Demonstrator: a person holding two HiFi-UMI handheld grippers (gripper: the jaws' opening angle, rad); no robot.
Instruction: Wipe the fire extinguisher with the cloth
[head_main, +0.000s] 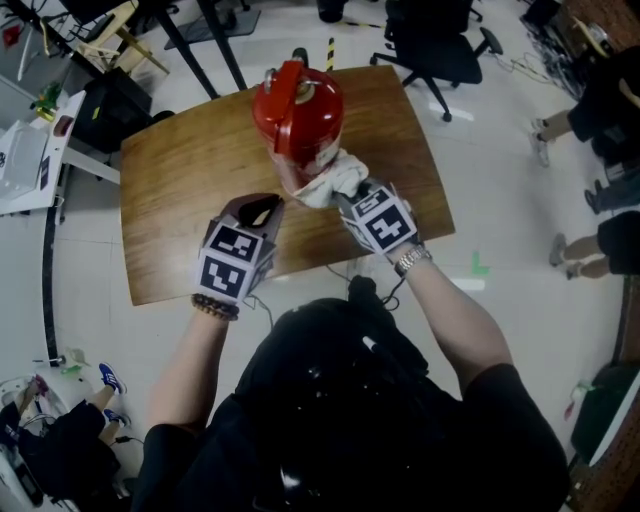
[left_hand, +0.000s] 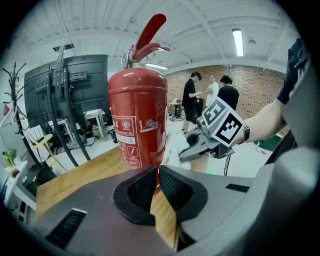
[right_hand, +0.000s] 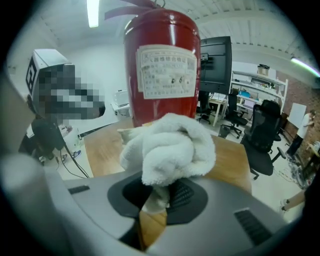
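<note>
One fire extinguisher (head_main: 297, 112): upright near the middle of the wooden surface (head_main: 190, 190), red cylinder with a lever on top and printed labels on the body.
Cloth (head_main: 336, 180): white terry, wadded into a ball, at the lower right flank of the cylinder; probably touching, not certain.
Left hand-held gripper (head_main: 261, 210): pads closed together on nothing, aimed at the red body, just short of it and not in contact.
Right hand-held gripper (head_main: 347, 198): clamped narrow on a tail of the cloth, with the bulk bunched ahead of the tips.
Handling, extinguisher: likely heavy and rigid, with smooth painted metal that is slippery under the pads. Tall over a small base, so apt to rock or slide from a hard sideways push high up.
Where to hold, extinguisher: too wide for the pads at the body. Better steadied at the neck or carry handle, away from the squeeze lever.
Handling, cloth: light, soft and compressible, grips paint well, easily pulled loose if pinched by a corner only.
Where to hold, cloth: deep in the wad, with a thick pad facing the metal.
</note>
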